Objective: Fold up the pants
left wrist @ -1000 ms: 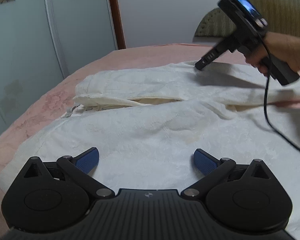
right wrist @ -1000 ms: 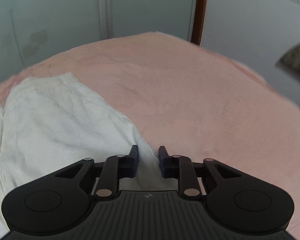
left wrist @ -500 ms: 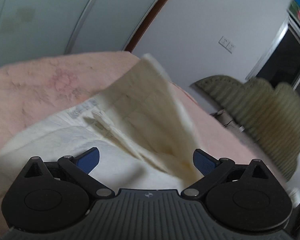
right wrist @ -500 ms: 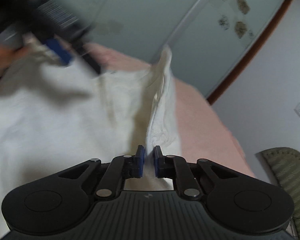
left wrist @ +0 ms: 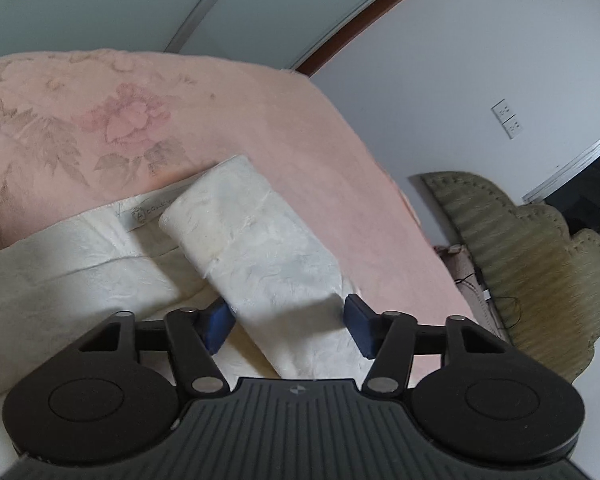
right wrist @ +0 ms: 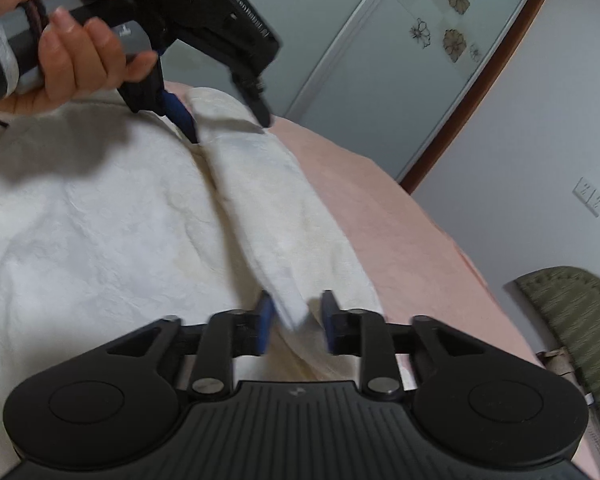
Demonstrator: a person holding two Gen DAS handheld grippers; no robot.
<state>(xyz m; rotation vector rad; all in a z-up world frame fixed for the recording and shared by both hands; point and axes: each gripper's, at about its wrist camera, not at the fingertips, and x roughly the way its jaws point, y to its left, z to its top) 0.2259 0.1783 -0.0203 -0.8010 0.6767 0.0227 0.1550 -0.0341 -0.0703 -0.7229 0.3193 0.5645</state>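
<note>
The cream pants no longer lie spread flat over the pink bedspread; one leg is now folded over the rest, a raised band running between the two grippers; the left gripper, wide apart a second ago over flat cloth, is closing around the folded end, cloth between its blue pads; the right gripper, pinched tight on the hem half a second ago, is opening, the hem loose between its jaws.

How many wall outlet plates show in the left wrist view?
2: upper plate and lower plate, stacked on the white wall at right, above the green chair. None look hidden.
</note>
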